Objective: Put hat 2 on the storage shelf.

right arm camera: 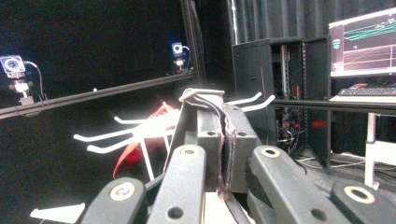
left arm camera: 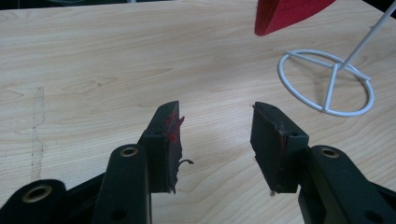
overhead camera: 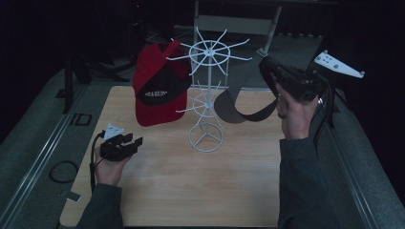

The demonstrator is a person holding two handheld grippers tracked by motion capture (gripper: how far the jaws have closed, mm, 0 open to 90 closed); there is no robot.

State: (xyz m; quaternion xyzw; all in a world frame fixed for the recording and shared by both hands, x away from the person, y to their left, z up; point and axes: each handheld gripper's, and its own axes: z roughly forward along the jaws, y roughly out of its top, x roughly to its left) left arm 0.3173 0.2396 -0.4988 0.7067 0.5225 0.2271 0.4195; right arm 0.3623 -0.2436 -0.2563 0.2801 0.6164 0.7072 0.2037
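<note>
The right gripper (overhead camera: 268, 67) held the grey cap (overhead camera: 239, 107) in closed jaws beside the white rack (overhead camera: 208, 52). The left gripper's (overhead camera: 136, 140) jaws stood half open, empty, over the bench (overhead camera: 191, 191). Hooking it cleanly probably needed steady, level aim.

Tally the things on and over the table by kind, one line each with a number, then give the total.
Caps: 2, a red cap hanging on the rack and a grey cap held in the right gripper
Wire racks: 1, the white rack
Hand-held grippers: 2, the right one and the left gripper, its jaws apart
Total: 5
</note>
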